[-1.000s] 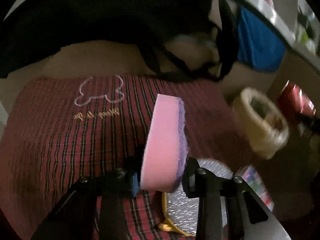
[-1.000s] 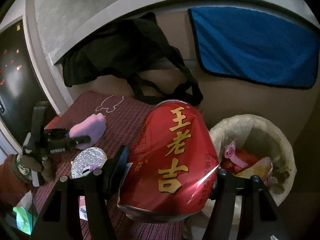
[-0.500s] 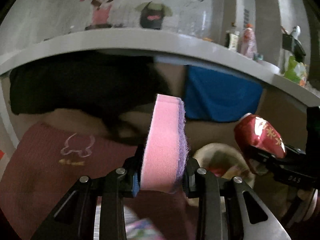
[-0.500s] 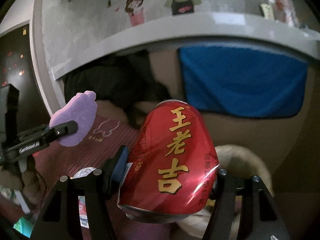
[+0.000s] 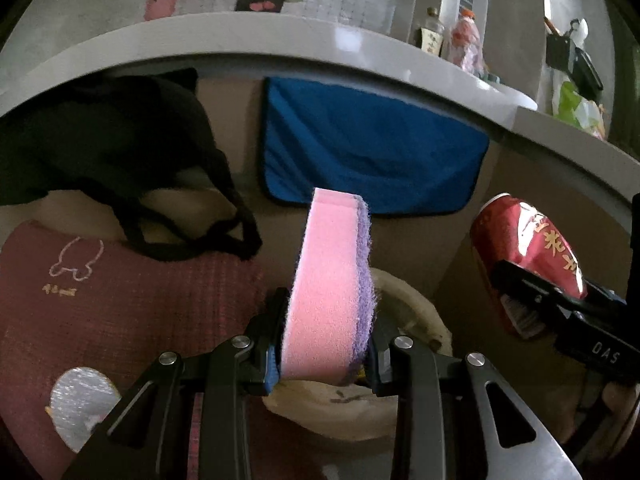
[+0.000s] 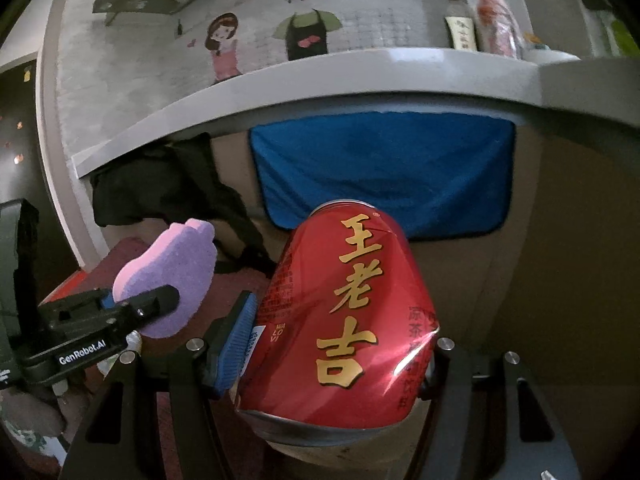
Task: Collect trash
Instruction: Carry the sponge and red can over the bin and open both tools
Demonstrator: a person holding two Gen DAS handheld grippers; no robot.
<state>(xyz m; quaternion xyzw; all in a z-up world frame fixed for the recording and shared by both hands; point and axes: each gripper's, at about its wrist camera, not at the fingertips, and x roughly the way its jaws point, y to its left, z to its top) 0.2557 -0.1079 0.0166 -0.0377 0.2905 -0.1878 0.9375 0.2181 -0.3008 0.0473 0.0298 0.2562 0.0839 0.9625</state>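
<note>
Left claw (image 5: 326, 354) is clamped on a pink-and-purple sponge (image 5: 328, 292), held upright on edge above the pale-lined trash bin (image 5: 416, 312) that shows just behind and beneath it. Right claw (image 6: 336, 360) is closed on a dented red can (image 6: 344, 320), tilted, raised beside the sponge in front of a blue cloth (image 6: 384, 172). A silver foil wrapper (image 5: 80, 404) lies on the red plaid cloth (image 5: 132, 300).
</note>
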